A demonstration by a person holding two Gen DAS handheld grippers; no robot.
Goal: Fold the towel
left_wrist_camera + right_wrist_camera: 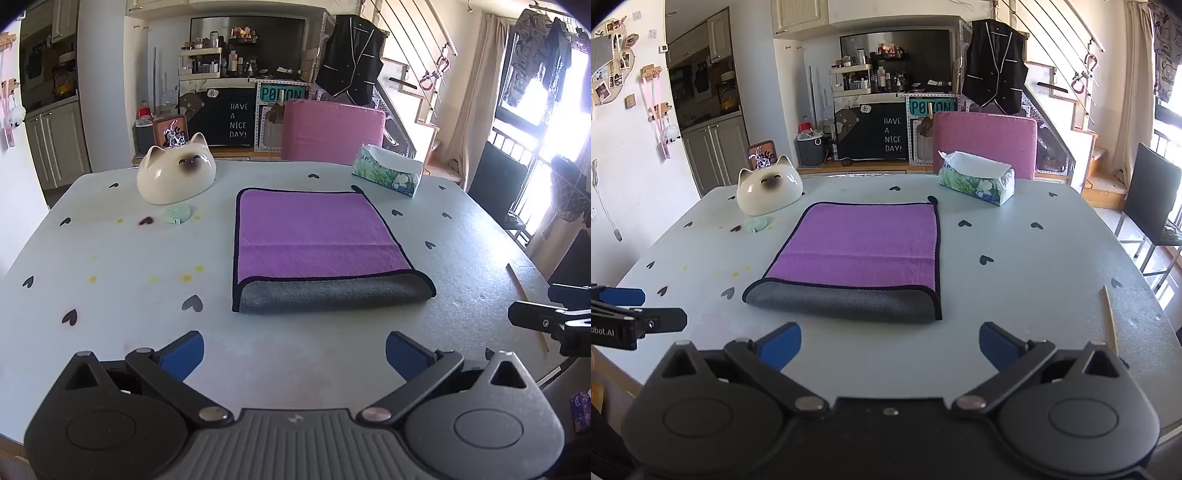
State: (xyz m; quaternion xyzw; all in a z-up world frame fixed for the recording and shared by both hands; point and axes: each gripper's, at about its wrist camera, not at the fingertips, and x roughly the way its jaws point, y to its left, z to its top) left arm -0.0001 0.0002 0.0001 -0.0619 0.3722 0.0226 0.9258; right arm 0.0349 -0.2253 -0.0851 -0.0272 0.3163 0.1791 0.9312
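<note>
A towel [317,236] lies flat on the pale table [129,258], purple on top with a black hem. Its near edge is a fold that shows the grey underside [332,295]. It also shows in the right wrist view [860,251]. My left gripper [294,356] is open and empty, held above the table just short of the towel's near edge. My right gripper [890,347] is open and empty too, just short of the same edge. Each gripper shows at the edge of the other's view.
A white cat-shaped bowl [176,173] and a small green tape measure [177,215] sit at the far left. A tissue pack [388,170] sits at the far right. A wooden stick [1110,317] lies near the right edge. A pink chair [332,131] stands behind the table.
</note>
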